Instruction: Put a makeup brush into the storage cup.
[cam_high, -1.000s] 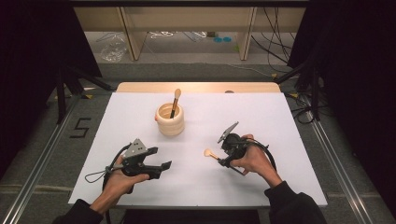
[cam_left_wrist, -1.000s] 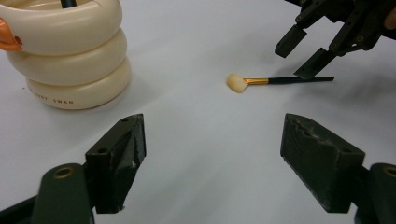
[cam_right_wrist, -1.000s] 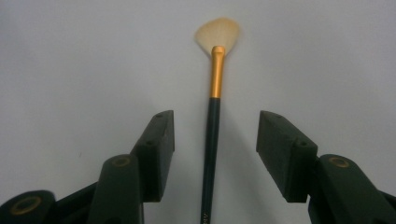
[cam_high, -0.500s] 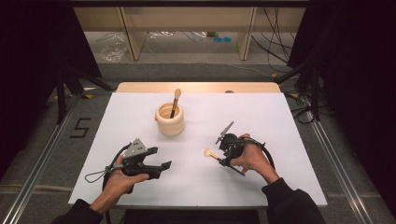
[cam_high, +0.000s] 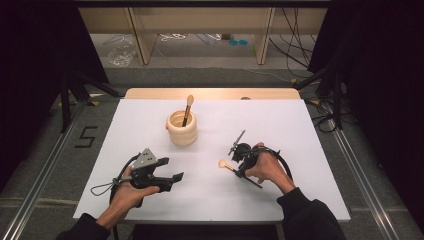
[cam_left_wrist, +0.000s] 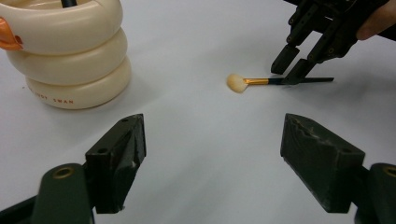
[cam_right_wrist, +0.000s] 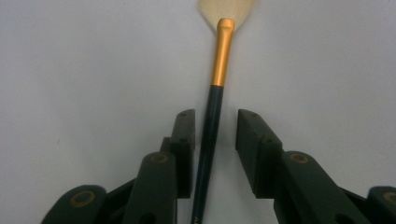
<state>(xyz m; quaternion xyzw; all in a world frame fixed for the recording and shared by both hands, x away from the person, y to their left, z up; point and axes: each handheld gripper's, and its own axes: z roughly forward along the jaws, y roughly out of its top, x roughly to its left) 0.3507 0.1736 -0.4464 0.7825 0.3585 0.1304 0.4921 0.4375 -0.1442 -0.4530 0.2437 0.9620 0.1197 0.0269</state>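
As its jaws have just been closing, the right hand-held gripper (cam_right_wrist: 212, 154) straddles the brush (cam_right_wrist: 215, 98), unpinched; left hand-held gripper (cam_left_wrist: 212, 163) spread, idle.

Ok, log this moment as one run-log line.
right claw: closing astride makeup brush handle, gap remains | brush: flat on table | left claw: open, idle | holder: second brush inside

We read "SWAN" in small orange letters low on the cream ringed holder (cam_left_wrist: 70, 56); a dark "5" marks the floor (cam_high: 86, 136) left of the table.
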